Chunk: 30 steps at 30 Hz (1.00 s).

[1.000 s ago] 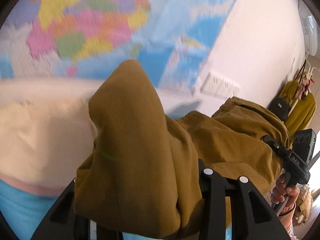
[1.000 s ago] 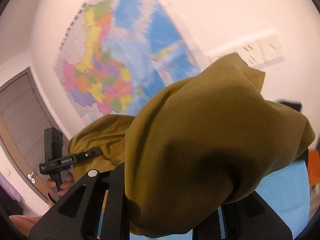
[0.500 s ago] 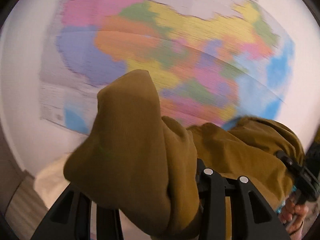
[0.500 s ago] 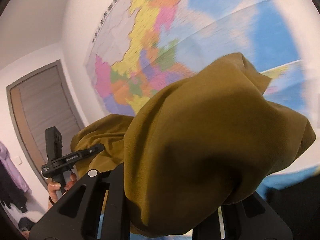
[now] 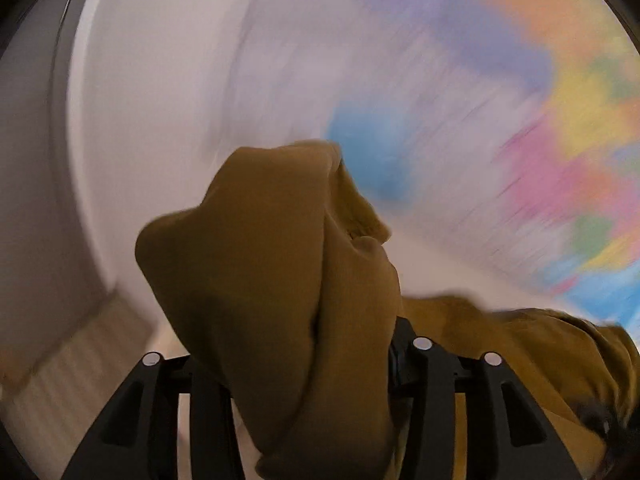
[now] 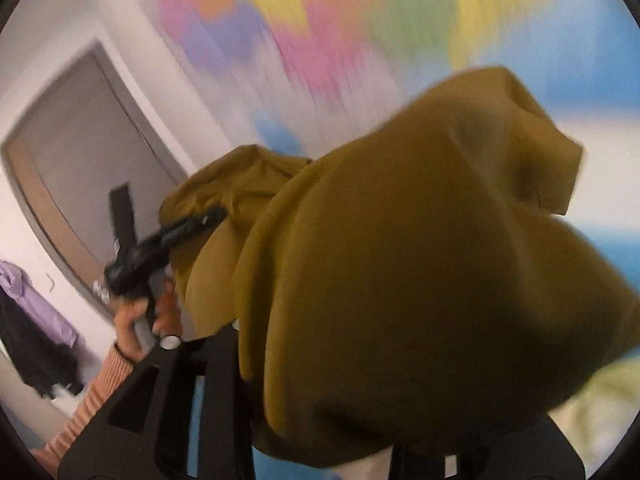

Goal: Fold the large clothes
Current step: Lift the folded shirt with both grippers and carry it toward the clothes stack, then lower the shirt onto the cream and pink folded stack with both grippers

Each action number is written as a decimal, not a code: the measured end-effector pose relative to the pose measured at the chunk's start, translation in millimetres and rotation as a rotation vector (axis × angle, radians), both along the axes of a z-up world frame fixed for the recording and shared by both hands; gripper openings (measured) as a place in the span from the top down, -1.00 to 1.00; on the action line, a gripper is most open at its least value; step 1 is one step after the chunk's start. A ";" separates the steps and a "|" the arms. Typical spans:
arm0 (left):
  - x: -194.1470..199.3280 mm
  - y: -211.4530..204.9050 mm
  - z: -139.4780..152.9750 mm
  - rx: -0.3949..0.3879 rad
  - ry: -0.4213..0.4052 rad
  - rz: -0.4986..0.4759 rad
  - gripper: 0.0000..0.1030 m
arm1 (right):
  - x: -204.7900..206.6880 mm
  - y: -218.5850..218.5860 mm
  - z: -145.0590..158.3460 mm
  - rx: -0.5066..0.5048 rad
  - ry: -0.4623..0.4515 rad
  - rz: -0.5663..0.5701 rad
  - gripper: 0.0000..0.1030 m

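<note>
The big brown garment [image 6: 400, 260] hangs bunched up in the air in front of the map [image 6: 320, 12] on the wall, between the jaws of both the left gripper [image 5: 312, 380] and the right gripper [image 6: 320, 400], which have just been opening, so no neat fold shows yet.

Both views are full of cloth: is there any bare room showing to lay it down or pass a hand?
Hardly. The mustard garment fills the right hand-held gripper and left hand-held gripper. Free patches are a pale strip lower left beside the wall, and a pale corner lower right under the cloth; both blurred.
</note>
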<state>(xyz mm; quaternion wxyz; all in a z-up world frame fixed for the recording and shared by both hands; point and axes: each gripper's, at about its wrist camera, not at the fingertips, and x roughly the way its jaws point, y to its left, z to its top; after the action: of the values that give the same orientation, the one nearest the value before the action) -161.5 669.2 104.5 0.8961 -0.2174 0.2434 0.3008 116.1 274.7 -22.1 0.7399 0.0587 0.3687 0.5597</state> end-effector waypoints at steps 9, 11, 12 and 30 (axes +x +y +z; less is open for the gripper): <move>-20.7 31.1 -42.8 -0.132 -0.028 -0.030 -0.21 | -6.8 -85.2 21.6 -0.009 -0.029 0.014 -0.47; -23.3 31.0 -43.7 -0.125 -0.022 -0.036 -0.22 | 3.9 -106.1 24.3 0.014 -0.026 -0.100 -0.63; -26.9 29.1 -46.0 -0.130 -0.027 -0.035 -0.22 | 11.0 -111.4 23.7 0.042 -0.007 -0.126 -0.63; -28.5 33.6 -68.3 -0.198 0.039 -0.057 -0.61 | 8.0 -145.8 -14.8 -0.134 -0.072 -0.116 0.49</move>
<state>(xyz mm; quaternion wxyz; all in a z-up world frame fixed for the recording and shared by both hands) -189.9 702.9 36.2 0.8736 -0.2917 0.2956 0.2538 124.1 128.9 -36.9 0.7863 0.0101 0.3743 0.4915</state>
